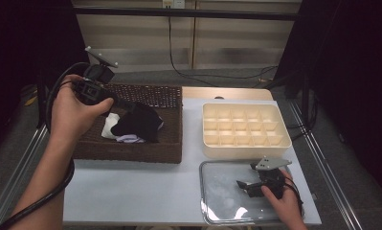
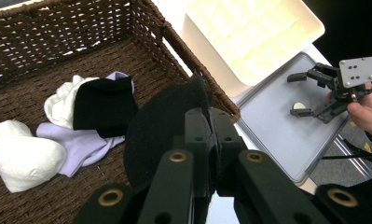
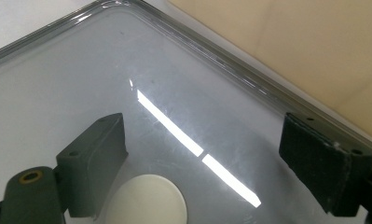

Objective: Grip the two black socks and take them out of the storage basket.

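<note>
On the surface (image 1: 131,191) stand one brown wicker basket (image 1: 172,143), one cream divided box (image 1: 246,125) and one clear tray (image 1: 217,191). The left hand-held gripper (image 1: 124,106) is clamped on a black sock (image 1: 143,122), which hangs over the basket. The left gripper view adds what lies beneath it: two white socks (image 2: 20,154), one lilac sock (image 2: 81,144) and one more black sock (image 2: 104,105). The right hand-held gripper (image 1: 248,187) rests over the tray, jaws apart; the right gripper view shows one white disc (image 3: 146,200) between them, untouched.
</note>
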The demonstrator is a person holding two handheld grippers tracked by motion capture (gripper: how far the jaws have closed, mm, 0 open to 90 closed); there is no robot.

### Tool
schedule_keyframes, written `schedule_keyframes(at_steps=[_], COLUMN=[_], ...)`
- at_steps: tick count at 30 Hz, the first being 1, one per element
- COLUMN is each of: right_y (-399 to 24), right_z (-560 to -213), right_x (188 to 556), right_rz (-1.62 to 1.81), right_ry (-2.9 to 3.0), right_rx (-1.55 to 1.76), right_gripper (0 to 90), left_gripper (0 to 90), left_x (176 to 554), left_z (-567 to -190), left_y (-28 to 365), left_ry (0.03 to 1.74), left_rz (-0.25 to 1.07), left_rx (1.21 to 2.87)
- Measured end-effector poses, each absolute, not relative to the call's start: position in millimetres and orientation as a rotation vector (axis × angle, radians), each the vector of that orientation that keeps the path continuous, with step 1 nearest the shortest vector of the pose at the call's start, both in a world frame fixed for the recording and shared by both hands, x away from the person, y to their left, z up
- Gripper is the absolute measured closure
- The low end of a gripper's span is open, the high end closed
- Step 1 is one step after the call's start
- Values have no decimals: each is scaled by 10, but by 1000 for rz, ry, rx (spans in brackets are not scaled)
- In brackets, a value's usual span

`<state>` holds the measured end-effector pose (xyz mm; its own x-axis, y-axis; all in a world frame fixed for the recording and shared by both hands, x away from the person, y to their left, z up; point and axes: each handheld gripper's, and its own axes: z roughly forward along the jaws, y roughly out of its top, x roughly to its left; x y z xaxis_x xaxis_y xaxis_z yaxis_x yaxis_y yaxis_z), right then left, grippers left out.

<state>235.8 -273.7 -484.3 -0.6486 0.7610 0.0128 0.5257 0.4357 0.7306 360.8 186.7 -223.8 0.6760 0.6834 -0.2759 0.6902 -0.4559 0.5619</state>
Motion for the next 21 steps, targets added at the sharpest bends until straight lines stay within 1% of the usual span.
schedule_keyframes(at_steps=[14,18,21], right_y=[-2739,-2738,-2738], right_z=[-4843,-4843,-4843], right_x=[2359,2358,2359], right_rz=[1037,1037,1037], right_ry=[2376,2376,2376], right_rx=[1099,1099,1099], right_gripper=[141,141,141], left_gripper=[873,873,873], left_x=[3373,3277,3208], left_z=[-2231,-2297,-2439], left_y=[1782,1738,1697], left_ry=[953,926,899], left_rz=[-23,-38,-74], left_rx=[2256,2258,2278])
